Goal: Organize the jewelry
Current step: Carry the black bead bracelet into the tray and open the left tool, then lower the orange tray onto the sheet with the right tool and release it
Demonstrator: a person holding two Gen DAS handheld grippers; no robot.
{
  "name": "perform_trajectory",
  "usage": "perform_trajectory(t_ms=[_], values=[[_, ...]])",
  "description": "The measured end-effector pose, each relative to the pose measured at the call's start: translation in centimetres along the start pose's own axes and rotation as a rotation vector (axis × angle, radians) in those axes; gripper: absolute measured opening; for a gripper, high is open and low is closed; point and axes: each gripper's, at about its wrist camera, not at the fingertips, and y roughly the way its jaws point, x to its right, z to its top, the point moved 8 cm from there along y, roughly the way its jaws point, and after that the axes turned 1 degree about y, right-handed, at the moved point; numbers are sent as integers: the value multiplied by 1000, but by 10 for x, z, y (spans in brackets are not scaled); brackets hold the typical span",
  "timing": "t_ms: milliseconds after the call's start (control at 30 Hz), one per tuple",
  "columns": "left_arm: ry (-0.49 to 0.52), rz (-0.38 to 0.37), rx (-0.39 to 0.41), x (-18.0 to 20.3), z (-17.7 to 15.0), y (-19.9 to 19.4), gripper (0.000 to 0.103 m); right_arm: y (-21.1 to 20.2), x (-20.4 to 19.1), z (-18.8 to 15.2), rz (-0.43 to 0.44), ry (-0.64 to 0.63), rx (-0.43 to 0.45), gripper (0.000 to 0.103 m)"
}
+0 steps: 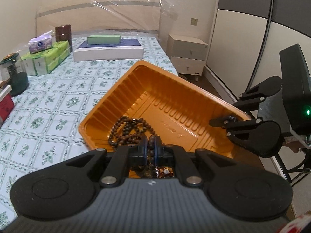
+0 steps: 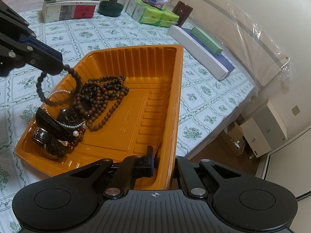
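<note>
Two grippers: both are working at an orange plastic tray [image 2: 155, 89] sitting on a floral-patterned bedspread [image 2: 97, 33].
Left gripper [image 2: 63, 67]: entering from the upper left of the right-wrist view, its jaws are pinching together on a dark bead bracelet [image 2: 58, 89], which is dangling in a loop just above the tray's left end.
Right gripper [image 2: 163, 161]: at the bottom centre of its own view, it is clamping the tray's near wall, one finger inside and the other outside, apparently steadying it.
Bracelet handling: the strand is hanging limp, so it is probably light and floppy and likely to swing; pinching across a bead or two, as now, looks the sound hold, though round beads may slip.
Bracelet position: directly below and touching the left fingertips, well apart from the right gripper, which is across the tray.
Other jewelry: a longer brown bead necklace [image 2: 105, 95] is lying coiled just right of the loop; a black wristwatch [image 2: 69, 116], a pearl strand [image 2: 72, 125] and a buckled strap [image 2: 48, 139] are bunching at the lower left of the tray.
Surroundings: stacked books [image 2: 68, 5], a dark glass jar [image 2: 113, 0] and tissue packs [image 2: 153, 11] are lining the upper part of the frame.
</note>
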Motion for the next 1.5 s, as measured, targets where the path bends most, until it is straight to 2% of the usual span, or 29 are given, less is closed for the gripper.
perform_trajectory(t_ms=[600, 767, 1000, 1233, 1333, 1500], values=[[30, -61, -36, 16, 7, 30, 6, 5, 0, -1, 14, 16, -4, 4], [15, -45, -26, 7, 13, 30, 13, 5, 0, -1, 14, 17, -4, 4], [-17, 16, -9, -20, 14, 19, 16, 4, 0, 0, 16, 19, -4, 4], [-56, 89, -17, -46, -6, 4, 25, 5, 2, -2, 33, 33, 7, 4], [-84, 124, -25, -59, -21, -5, 26, 9, 9, -5, 74, 68, 18, 4], [-130, 201, -42, -80, -46, -23, 26, 22, 28, -14, 192, 213, 30, 3]])
